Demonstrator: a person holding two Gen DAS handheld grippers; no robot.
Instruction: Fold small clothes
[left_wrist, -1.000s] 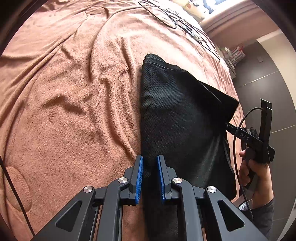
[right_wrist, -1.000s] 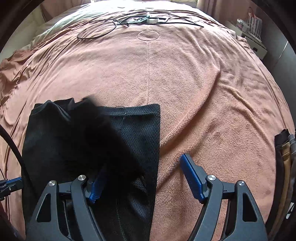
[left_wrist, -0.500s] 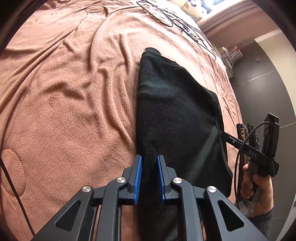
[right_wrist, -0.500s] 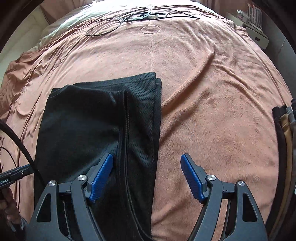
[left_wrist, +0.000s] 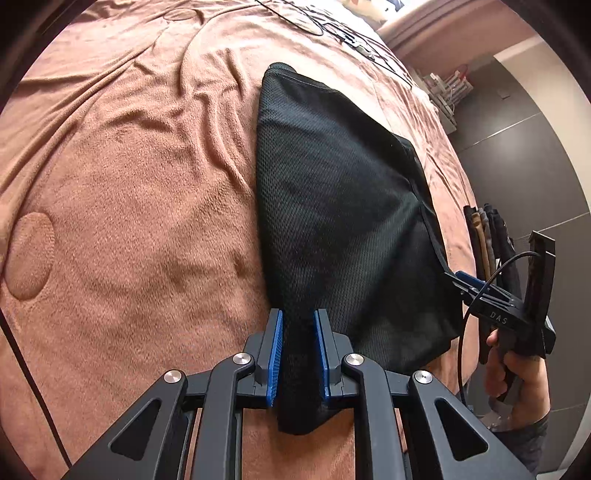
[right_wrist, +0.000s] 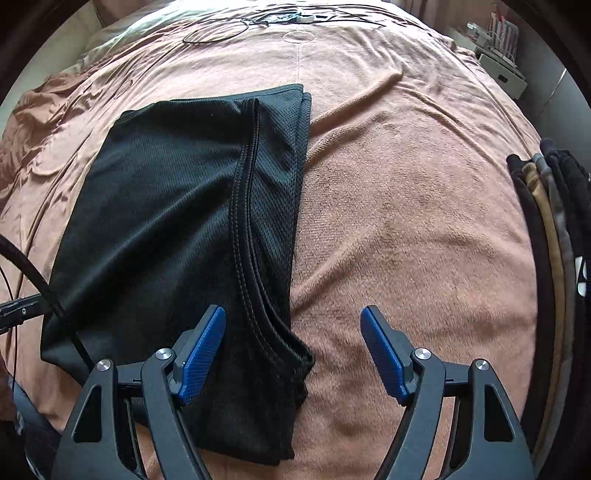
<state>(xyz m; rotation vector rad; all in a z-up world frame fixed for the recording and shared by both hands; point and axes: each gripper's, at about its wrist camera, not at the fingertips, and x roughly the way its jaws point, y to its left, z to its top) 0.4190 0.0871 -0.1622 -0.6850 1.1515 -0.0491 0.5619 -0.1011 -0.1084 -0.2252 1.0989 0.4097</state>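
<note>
Home bedroom: bed (right_wrist: 406, 184) under brown blanket

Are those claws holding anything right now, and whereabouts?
The left claw is shut on the black mesh garment, pinching its near edge. The right claw is open, holding nothing.
</note>
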